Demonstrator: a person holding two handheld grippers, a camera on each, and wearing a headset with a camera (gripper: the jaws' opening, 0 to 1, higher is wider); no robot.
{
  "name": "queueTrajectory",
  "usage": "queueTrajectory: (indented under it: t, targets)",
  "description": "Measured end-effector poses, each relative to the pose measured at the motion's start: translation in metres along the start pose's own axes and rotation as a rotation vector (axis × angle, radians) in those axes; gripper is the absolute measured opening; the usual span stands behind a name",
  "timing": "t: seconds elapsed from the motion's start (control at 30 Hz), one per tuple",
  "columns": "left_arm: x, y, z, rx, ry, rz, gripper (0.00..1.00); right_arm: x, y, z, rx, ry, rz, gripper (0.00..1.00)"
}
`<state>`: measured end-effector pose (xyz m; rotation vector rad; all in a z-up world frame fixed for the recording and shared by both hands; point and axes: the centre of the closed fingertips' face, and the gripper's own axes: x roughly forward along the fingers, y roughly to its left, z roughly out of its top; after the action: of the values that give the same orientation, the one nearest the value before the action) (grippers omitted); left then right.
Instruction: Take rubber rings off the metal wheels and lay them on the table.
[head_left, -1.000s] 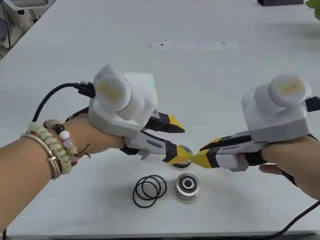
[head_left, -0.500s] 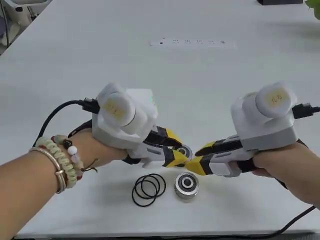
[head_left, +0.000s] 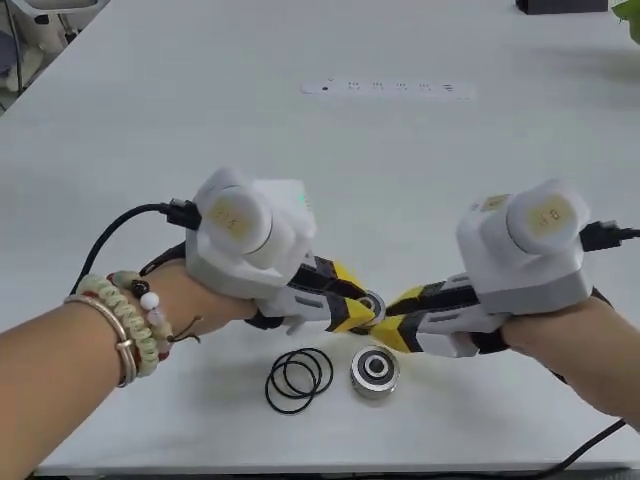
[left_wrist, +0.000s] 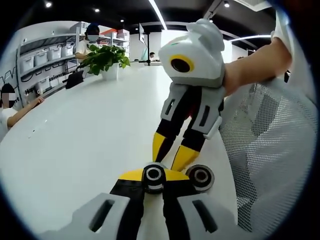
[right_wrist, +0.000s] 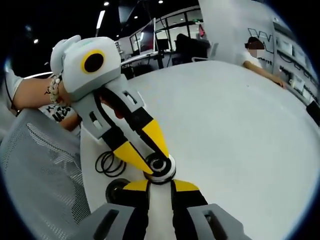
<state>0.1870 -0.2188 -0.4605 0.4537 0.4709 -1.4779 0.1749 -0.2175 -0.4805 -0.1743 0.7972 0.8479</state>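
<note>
Clamped in the left hand-held gripper (head_left: 355, 308): one metal wheel (right_wrist: 160, 167), held over the white tabletop (head_left: 420, 180). Meeting it tip to tip, the right hand-held gripper (head_left: 393, 320), jaws narrow at the wheel's rim; cannot tell whether pinching anything. Lying on the tabletop below: a second metal wheel (head_left: 375, 370), and just beside it, loose rubber rings (head_left: 298, 378).

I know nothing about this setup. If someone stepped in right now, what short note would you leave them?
Left gripper: shut on a small round metal wheel.
Right gripper: open, jaw tips right at that wheel, facing the left one.
On the white table: a few black rubber rings lying overlapped, a second metal wheel beside them.
Done: those rings are laid down.
Left: the held wheel; I cannot tell whether it carries a ring.
</note>
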Motion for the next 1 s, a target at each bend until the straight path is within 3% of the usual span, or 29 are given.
queueTrajectory:
  t: [0.23,0.5,0.63,0.8,0.9,1.0]
  targets:
    - [-0.001,0.002,-0.001,-0.009,-0.005,0.005,0.07,-0.002,-0.001,-0.001,-0.016,0.002,-0.001,0.00]
    - [-0.002,0.001,-0.002,0.000,-0.008,-0.004,0.07,-0.004,-0.012,0.001,0.033,-0.016,-0.042,0.00]
    - [-0.002,0.001,-0.001,0.002,-0.011,-0.004,0.08,-0.007,-0.007,0.003,0.059,-0.018,-0.011,0.00]
    - [-0.002,0.001,-0.001,0.005,-0.017,-0.005,0.08,-0.003,-0.002,0.000,0.019,0.011,0.001,0.00]
    - [-0.002,0.001,-0.001,0.006,-0.017,-0.005,0.08,-0.001,0.000,0.000,0.017,0.012,0.006,0.12]
    - [-0.002,0.001,-0.001,0.007,-0.018,-0.005,0.08,0.002,0.004,0.002,-0.008,0.003,0.009,0.15]
